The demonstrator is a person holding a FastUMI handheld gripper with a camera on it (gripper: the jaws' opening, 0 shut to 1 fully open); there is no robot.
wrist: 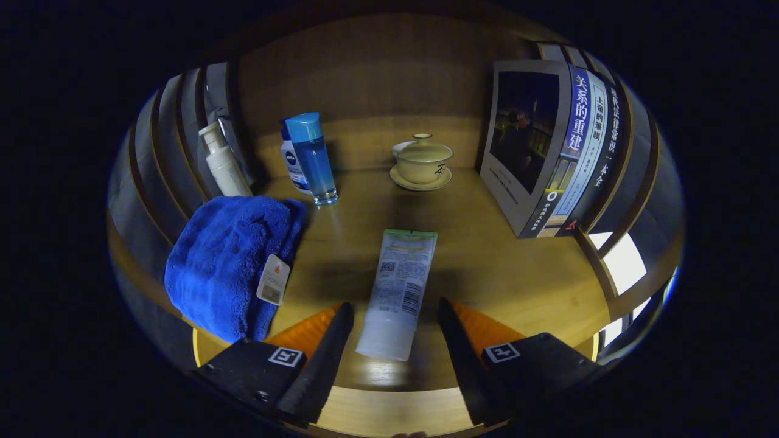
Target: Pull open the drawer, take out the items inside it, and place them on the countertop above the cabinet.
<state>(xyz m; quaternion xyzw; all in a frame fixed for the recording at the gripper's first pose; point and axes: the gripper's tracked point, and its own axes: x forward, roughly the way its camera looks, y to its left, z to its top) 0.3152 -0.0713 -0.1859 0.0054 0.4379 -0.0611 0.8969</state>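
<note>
A white tube with a green end lies on the wooden countertop, its cap end between my fingers and its green end pointing away. My gripper stands open around the tube's lower part; neither finger presses on it. A folded blue towel with a tag lies to the left of the fingers, partly over the counter's front edge.
At the back stand a white pump bottle, a white bottle, a clear blue bottle and a lidded cream cup on a saucer. Several books lean at the right. Slatted side walls flank the wooden counter.
</note>
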